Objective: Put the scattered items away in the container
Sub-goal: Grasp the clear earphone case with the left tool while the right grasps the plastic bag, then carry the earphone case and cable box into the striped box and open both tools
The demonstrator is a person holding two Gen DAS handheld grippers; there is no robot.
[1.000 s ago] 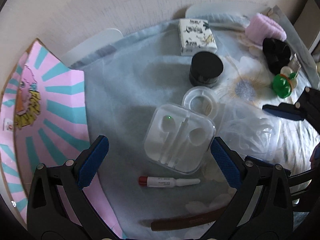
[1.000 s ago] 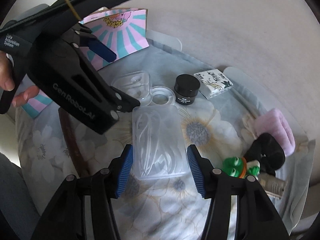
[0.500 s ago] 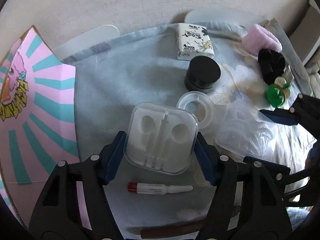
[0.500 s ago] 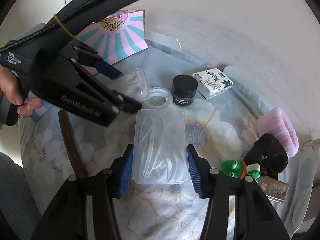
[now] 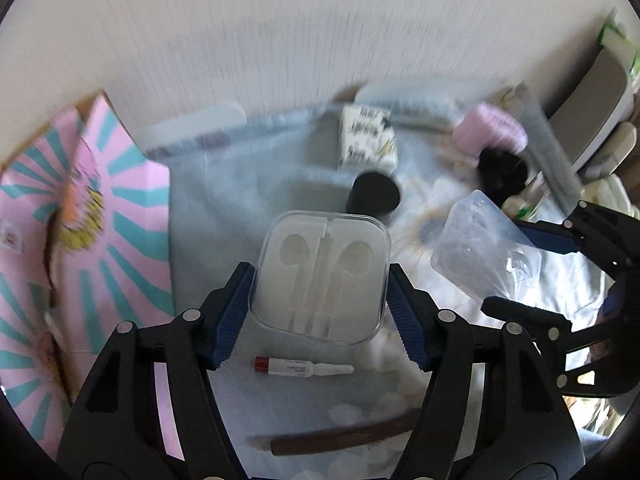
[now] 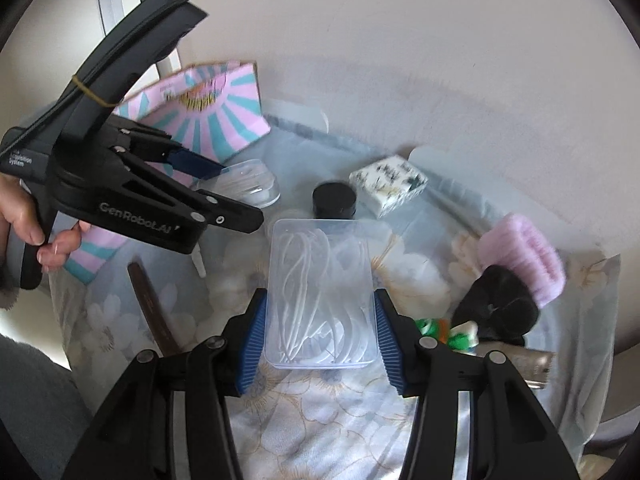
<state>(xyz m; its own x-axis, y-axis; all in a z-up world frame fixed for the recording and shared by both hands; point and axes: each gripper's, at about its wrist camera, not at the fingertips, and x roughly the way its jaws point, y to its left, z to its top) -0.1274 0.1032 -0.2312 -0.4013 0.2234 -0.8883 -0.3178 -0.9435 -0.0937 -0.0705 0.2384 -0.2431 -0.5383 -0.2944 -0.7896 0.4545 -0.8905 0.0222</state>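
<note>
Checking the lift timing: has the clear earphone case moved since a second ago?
Yes. The clear earphone case, shut in the left gripper, is lifted off the cloth and now overlaps the black jar behind it.

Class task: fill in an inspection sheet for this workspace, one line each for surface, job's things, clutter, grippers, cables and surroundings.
Surface: floral cloth covers the table.
Job's things: earphone case and clear box, each held; pink striped box at the left.
Clutter: black jar, patterned tissue pack, pink roll, black fabric item, green toy, red-capped tube, brown strip.
Grippers: left gripper clamps the case; right gripper clamps the clear box.
Cables: white cords inside the clear box.
Surroundings: pale wall behind.
</note>
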